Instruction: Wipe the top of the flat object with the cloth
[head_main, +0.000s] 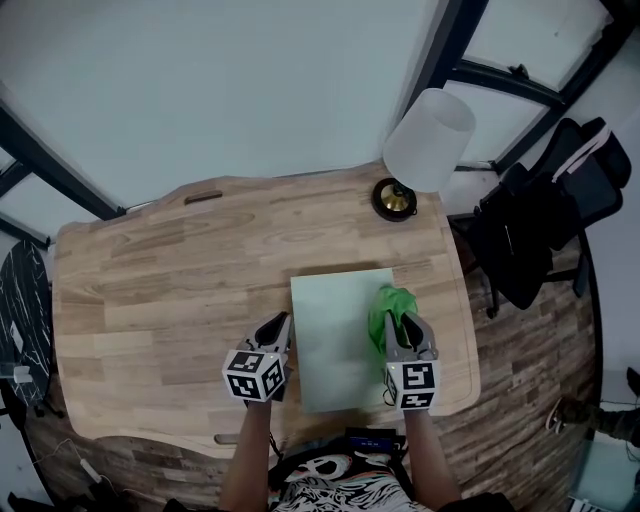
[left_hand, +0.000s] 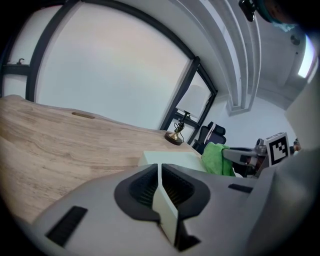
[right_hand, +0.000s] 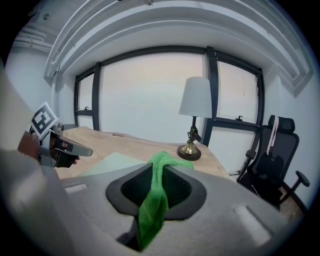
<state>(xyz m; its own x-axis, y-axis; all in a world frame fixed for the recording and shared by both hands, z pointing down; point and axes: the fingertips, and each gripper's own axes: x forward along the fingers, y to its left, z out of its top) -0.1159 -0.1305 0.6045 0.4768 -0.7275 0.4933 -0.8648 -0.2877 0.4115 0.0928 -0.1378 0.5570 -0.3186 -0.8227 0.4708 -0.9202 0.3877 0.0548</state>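
A pale green flat board (head_main: 335, 340) lies on the wooden table (head_main: 160, 290), near its front right. My right gripper (head_main: 410, 322) is shut on a green cloth (head_main: 386, 306). The cloth bunches over the board's right edge. In the right gripper view the cloth (right_hand: 152, 200) runs pinched between the jaws, with the board (right_hand: 107, 162) ahead on the left. My left gripper (head_main: 280, 322) is at the board's left edge, shut with nothing in it. Seen from the left gripper (left_hand: 159, 165), the board (left_hand: 172, 159) is just beyond the tips and the cloth (left_hand: 216, 159) is to the right.
A lamp with a white shade (head_main: 428, 140) and brass base (head_main: 394, 198) stands at the table's far right corner. A black office chair (head_main: 545, 215) is on the floor to the right. A person's forearms (head_main: 245, 470) come in over the table's front edge.
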